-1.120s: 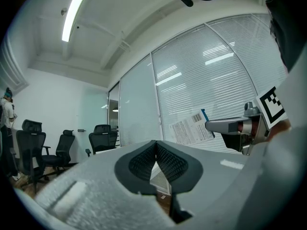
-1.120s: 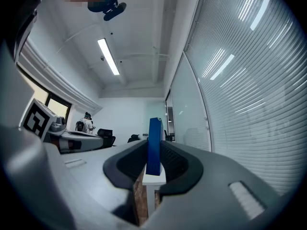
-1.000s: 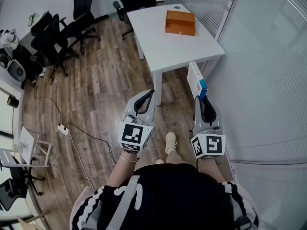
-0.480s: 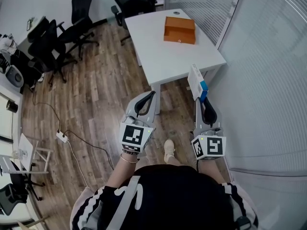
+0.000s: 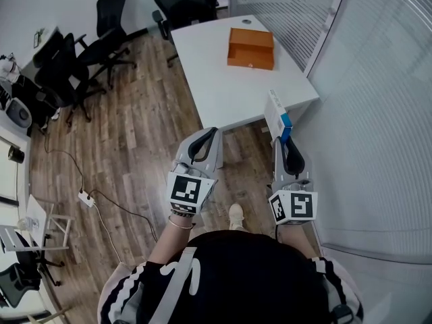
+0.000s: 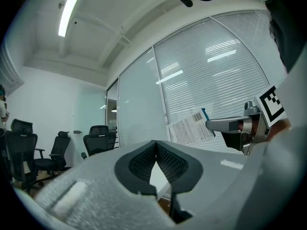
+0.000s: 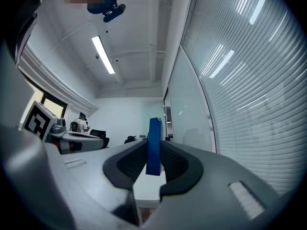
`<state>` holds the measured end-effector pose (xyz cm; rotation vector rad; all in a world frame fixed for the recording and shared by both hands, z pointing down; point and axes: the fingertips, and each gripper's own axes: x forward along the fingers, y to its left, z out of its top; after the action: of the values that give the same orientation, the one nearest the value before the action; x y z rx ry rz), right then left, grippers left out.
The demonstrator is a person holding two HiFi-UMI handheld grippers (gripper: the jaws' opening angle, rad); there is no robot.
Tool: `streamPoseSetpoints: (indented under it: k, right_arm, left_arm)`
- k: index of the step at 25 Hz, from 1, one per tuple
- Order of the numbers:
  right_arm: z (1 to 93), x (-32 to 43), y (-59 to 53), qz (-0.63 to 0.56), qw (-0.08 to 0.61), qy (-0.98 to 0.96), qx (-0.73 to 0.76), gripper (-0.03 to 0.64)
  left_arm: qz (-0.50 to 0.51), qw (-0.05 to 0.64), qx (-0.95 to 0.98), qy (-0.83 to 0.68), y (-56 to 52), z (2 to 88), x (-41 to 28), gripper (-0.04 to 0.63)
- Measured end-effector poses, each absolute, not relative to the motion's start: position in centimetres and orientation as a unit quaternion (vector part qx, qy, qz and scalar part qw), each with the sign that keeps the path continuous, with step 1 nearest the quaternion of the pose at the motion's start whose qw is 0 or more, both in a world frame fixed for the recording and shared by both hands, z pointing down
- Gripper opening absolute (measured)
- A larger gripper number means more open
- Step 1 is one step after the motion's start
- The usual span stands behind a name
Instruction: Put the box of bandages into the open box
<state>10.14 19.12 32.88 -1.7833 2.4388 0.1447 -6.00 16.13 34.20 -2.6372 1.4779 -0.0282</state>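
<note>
The blue-and-white box of bandages [image 5: 277, 117] was held on edge, centre right; the orange open box [image 5: 251, 48] lay upper centre

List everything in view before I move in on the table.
table: one, white, ahead of the person
open box: one, orange, on the table's far part
bandage box: one, white and blue, upright between the right gripper's jaws
chairs: at least three, black, left of and beyond the table
power strip: one, white, on the wood floor at left, cable attached
blinds: white, along the right wall
shoe: one, pale, on the floor between the grippers
left gripper: grey, jaws together, empty
right gripper: grey, jaws closed on the bandage box
</note>
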Motion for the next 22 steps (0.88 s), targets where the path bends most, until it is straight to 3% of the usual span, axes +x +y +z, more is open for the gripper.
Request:
streamPoseSetpoints:
  k: [22]
  right_arm:
    - [33.1,13.4,8.2,0.051,0.063,0.811,-0.579,0.081]
  left_arm:
    - [-0.006,0.058,-0.865,0.499,6.5,34.1,-3.6,0.0]
